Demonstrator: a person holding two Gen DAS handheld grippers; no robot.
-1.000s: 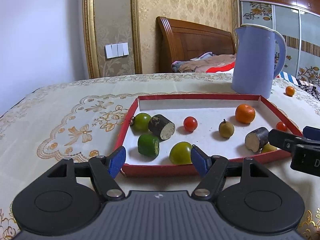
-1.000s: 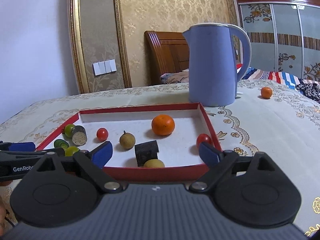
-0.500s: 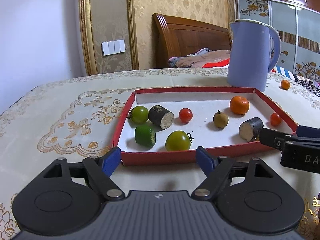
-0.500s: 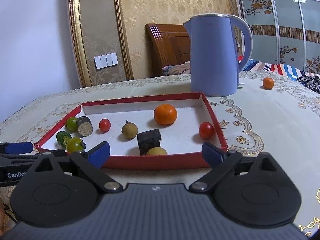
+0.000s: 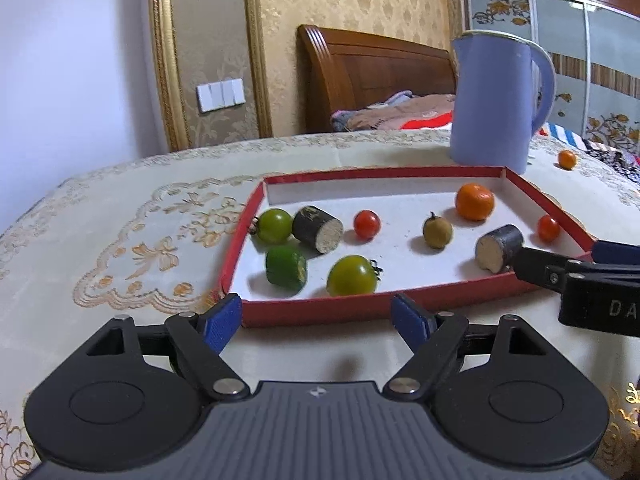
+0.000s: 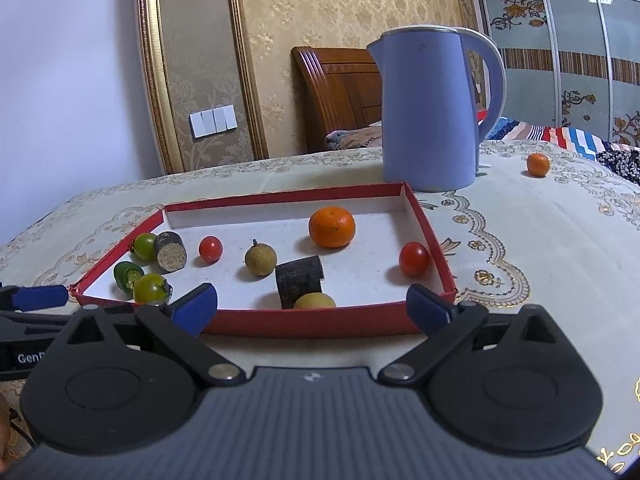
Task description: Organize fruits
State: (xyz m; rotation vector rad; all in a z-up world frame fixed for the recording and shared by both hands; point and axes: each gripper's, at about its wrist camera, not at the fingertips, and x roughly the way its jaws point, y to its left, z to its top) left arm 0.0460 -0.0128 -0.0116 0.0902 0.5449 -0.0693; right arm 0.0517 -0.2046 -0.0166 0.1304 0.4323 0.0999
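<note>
A: Fruit lies scattered in the red tray (image 5: 436, 302), one small orange (image 6: 537, 165) beyond it beside the kettle (image 6: 430, 112).
B: Tools?
A: Left tool (image 5: 316, 320) wide, empty; right tool (image 6: 312, 308) opening, empty, both before the tray.

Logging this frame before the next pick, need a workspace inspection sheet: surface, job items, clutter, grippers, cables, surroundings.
Surface: embroidered tablecloth, flat.
Job's things: red tray holds one orange, two red tomatoes, two green tomatoes, a cut green fruit, a brown longan, two dark cane pieces, a yellowish fruit; small orange lies outside on the cloth.
Clutter: blue kettle behind the tray.
Grippers: left gripper open, empty; right gripper opening, empty.
Cables: nothing seen.
Surroundings: bed headboard, wall switch, wardrobe.
</note>
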